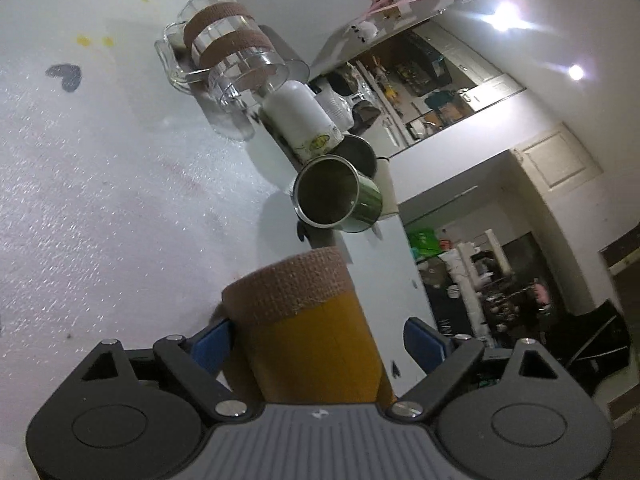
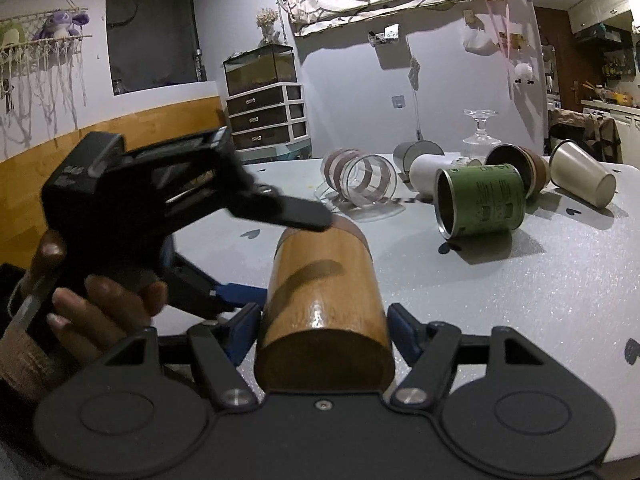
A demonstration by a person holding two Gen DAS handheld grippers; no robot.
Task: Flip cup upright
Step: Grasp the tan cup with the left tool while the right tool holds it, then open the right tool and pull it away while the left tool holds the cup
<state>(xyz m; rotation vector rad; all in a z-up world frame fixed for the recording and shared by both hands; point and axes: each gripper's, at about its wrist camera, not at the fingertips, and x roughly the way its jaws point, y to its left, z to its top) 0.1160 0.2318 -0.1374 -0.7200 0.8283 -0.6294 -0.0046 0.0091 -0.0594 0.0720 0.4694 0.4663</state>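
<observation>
Bamboo cup (image 2: 324,304) lies on its side low in the middle of the right wrist view, solid base toward the lens, resting on the pale table (image 2: 520,300). The right gripper (image 2: 322,332) has its blue pads spread on either side of the base, just beside it; whether they press I cannot tell. The left gripper (image 2: 256,256), coming in from the left of the frame, straddles the far, taped end with one finger over the top and one below.

The left wrist view shows the tape-wrapped rim (image 1: 286,290) between open pads, a gap on the right, which the other view hides. It also looks down the open mouth of the green tin (image 1: 336,196) above centre.

This looks like the grasp before tipping. Next, one gripper must close firmly, then swing the rim upward.
</observation>
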